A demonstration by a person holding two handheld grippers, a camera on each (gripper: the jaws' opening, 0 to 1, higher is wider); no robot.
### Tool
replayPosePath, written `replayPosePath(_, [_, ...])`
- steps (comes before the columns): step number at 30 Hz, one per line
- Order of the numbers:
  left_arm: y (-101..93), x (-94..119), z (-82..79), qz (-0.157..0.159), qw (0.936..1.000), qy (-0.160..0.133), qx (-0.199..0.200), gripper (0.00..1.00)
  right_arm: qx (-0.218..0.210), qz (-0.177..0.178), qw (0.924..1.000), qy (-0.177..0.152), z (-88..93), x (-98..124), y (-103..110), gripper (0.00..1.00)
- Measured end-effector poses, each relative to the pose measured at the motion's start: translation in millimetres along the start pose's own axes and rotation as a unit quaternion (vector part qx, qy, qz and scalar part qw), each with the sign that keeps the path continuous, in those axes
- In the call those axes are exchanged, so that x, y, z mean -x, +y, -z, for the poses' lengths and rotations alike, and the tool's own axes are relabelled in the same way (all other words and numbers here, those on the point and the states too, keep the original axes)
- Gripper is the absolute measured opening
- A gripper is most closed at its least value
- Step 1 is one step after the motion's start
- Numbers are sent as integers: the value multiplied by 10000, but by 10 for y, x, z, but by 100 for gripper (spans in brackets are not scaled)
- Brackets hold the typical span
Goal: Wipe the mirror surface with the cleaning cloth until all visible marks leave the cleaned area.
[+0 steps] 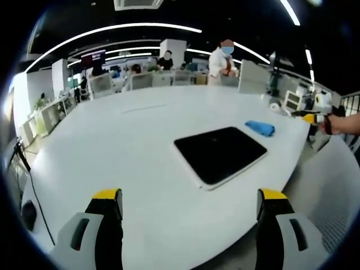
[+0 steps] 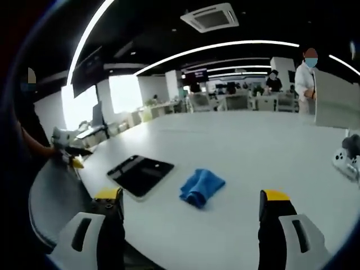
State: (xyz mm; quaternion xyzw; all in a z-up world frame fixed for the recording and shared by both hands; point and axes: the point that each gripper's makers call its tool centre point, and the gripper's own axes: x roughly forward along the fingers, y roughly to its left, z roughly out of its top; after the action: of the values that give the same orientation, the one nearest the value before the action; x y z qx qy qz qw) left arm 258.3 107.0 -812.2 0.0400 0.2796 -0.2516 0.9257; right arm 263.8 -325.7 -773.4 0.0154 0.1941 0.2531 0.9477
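On the white table (image 1: 112, 146), the dark mirror (image 1: 220, 153) is found lying flat, with the crumpled blue cleaning cloth (image 2: 201, 187) just beside it, apart. Both the left gripper (image 1: 189, 216) and the right gripper (image 2: 191, 216) are held with jaws parted, nothing gripped, short of the table edge.

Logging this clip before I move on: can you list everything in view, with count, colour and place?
Mirror: one, dark with pale frame, flat on the table.
Cloth: one, blue, crumpled on the table beside the mirror, apart from it.
Table: one, white, large and rounded.
Chairs: several, pale, at the table's far side.
People: a few, in the background office.
Left gripper: jaws open, yellow-tipped, above the table's near edge.
Right gripper: jaws open, yellow-tipped, facing the cloth.
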Motion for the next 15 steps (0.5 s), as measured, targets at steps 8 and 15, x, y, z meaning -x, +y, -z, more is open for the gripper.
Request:
replayPosePath(8, [-1, 0, -3, 28, 10000, -15, 34, 100, 81, -56, 10000, -4, -49, -54, 3, 100])
replayPosePath(15, [4, 2, 6, 20, 10000, 7, 90, 100, 78, -128, 9998, 126, -29, -95, 21, 100])
